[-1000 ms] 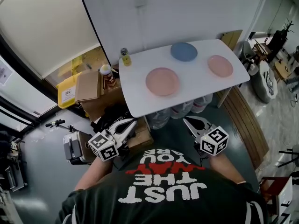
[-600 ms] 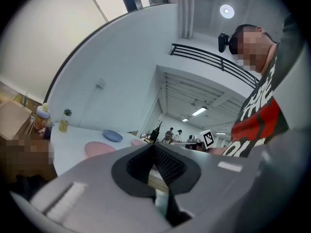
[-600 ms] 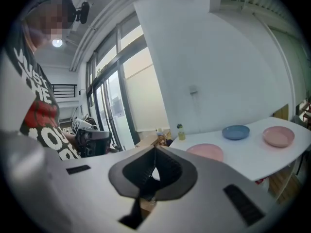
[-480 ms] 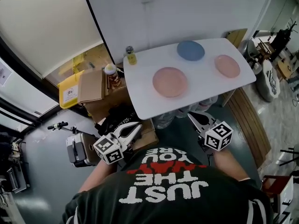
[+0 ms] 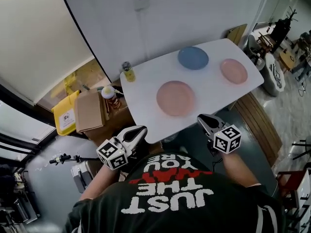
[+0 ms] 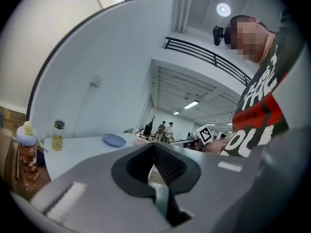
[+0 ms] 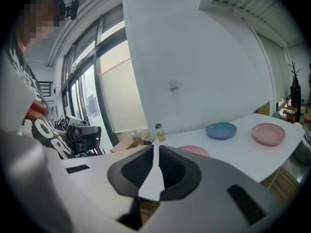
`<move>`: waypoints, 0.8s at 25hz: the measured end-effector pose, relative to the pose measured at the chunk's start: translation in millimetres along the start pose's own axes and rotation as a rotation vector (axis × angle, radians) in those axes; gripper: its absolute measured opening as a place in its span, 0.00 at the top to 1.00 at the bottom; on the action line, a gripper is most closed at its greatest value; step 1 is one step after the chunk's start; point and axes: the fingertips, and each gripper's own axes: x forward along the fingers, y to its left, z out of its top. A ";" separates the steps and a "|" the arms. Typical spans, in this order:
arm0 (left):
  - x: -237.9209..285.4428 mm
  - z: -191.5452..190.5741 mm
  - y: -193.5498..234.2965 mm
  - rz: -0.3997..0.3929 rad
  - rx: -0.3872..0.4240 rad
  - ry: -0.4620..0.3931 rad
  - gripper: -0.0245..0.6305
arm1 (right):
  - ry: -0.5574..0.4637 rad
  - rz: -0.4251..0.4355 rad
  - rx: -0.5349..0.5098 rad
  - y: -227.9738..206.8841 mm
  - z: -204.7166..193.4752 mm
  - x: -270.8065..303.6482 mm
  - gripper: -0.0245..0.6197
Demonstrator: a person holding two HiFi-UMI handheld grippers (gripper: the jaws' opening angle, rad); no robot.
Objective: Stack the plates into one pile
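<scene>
Left gripper (image 5: 140,130): I read the jaws clenched tip to tip and gripping nothing. The pads are dark and ribbed, set in a pale grey shell.
Right gripper (image 5: 202,118): also clenched and empty, held just short of the table's near edge.
Table (image 5: 141,93): white and smooth with rounded corners, ahead of both tools.
Large pink plate (image 5: 176,97): round, matte and shallow. It is the nearest plate, ahead and between the two tools.
Blue plate (image 5: 193,58): round, lying beyond the large pink plate.
Small pink plate (image 5: 233,71): ahead and to the right of the right gripper, apart from the other two.
Pile: not formed; the three plates lie singly.
Bottle (image 5: 128,72): clear with a dark cap, holding yellow liquid. It stands upright ahead of the left gripper.
Cardboard box (image 5: 90,111): brown with flat flaps, left of the table; I cannot see its contents.
Views: the head view shows all three plates whole. The right gripper view hides part of the large pink plate behind its own jaws. Only the left gripper view shows distant people in a hall.
</scene>
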 end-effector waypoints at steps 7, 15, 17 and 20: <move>125.2 2.0 63.8 0.032 -0.006 0.053 0.95 | 0.149 0.045 0.041 -127.3 -11.6 66.6 0.95; 211.3 -15.6 117.7 0.112 -0.033 0.164 0.95 | 0.416 0.138 0.110 -229.8 -58.6 165.2 0.80; 214.0 -23.0 123.4 0.112 -0.041 0.188 0.95 | 0.482 0.135 0.111 -237.4 -79.5 180.2 0.79; 214.7 -31.2 133.6 0.119 -0.060 0.205 0.95 | 0.565 0.108 0.125 -246.6 -106.5 195.2 0.79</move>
